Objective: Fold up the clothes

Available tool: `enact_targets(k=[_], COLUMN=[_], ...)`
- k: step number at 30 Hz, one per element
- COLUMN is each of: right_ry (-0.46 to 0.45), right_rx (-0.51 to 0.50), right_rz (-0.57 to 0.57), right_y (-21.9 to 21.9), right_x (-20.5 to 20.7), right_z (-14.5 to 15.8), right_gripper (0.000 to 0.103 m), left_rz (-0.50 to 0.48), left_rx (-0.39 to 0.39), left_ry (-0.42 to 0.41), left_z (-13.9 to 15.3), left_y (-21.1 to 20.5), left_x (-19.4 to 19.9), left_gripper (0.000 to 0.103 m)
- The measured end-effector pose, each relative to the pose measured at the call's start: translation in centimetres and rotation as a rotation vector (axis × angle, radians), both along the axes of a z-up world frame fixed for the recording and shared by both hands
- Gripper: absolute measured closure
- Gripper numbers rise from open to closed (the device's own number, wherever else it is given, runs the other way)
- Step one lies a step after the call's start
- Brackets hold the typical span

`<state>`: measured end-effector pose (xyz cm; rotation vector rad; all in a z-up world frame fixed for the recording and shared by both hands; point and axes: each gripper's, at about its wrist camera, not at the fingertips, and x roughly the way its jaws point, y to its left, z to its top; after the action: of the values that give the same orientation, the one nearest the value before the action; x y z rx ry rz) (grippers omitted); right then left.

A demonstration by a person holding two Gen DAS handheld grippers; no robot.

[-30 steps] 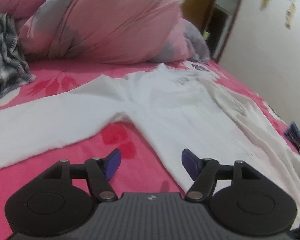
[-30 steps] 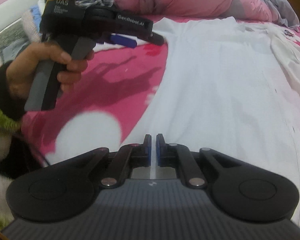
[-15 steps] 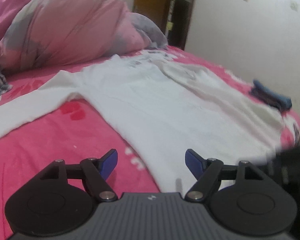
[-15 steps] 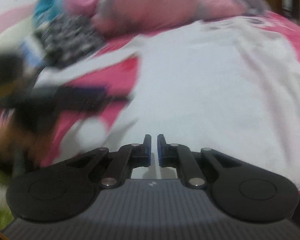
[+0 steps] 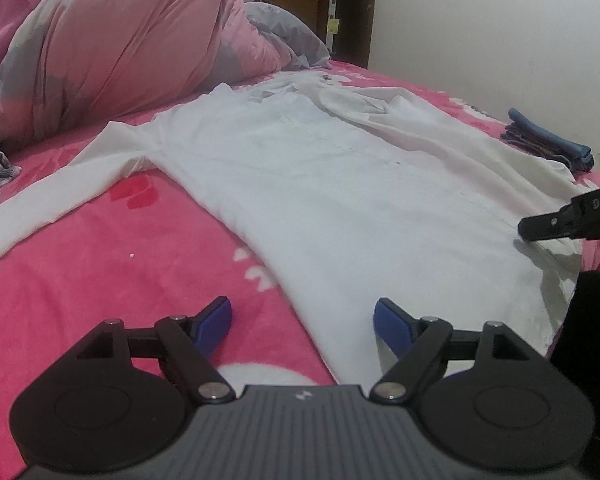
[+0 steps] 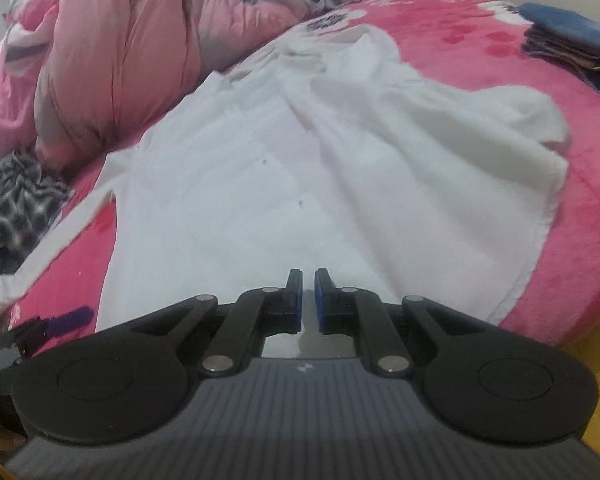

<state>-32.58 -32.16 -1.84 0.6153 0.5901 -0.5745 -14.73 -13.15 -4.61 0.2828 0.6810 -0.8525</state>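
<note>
While the white shirt (image 5: 340,184) lies flat, its hem sits between the left gripper (image 5: 302,316) fingers.

Black hand-held gripper (image 5: 302,316), blue pads (image 5: 214,316)

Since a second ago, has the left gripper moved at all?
Yes. The left gripper has swung right along the white shirt: the pink duvet slid left, and folded blue clothes came into view.

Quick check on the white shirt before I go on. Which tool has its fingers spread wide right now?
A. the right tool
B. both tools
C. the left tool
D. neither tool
C. The left tool has its blue fingers far apart, straddling the edge of the white shirt, while the right tool shows only a narrow slit between its pads.
</note>
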Motion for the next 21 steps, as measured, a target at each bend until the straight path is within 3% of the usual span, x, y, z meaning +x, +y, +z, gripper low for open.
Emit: enact_targets(k=[8, 16, 21], right_ry=[-0.031, 0.102, 0.119], right_rx=[-0.011, -0.080, -0.089], right_rz=[0.013, 0.060, 0.065], right_y=[0.6, 1.9, 2.1], right_x=[-0.7, 1.6, 1.8], right_z=[0.5, -0.5, -0.7], right_gripper=[0.096, 0.096, 0.096], left_rz=[0.025, 0.028, 0.028], left_rx=[0.006, 0.001, -0.001], left_ry=[0.014, 0.020, 0.024], left_z=[0.1, 0.1, 0.0], left_y=[-0.2, -0.2, -0.1], left_x=[0.0, 0.1, 0.2], left_gripper=[0.022, 0.022, 0.022])
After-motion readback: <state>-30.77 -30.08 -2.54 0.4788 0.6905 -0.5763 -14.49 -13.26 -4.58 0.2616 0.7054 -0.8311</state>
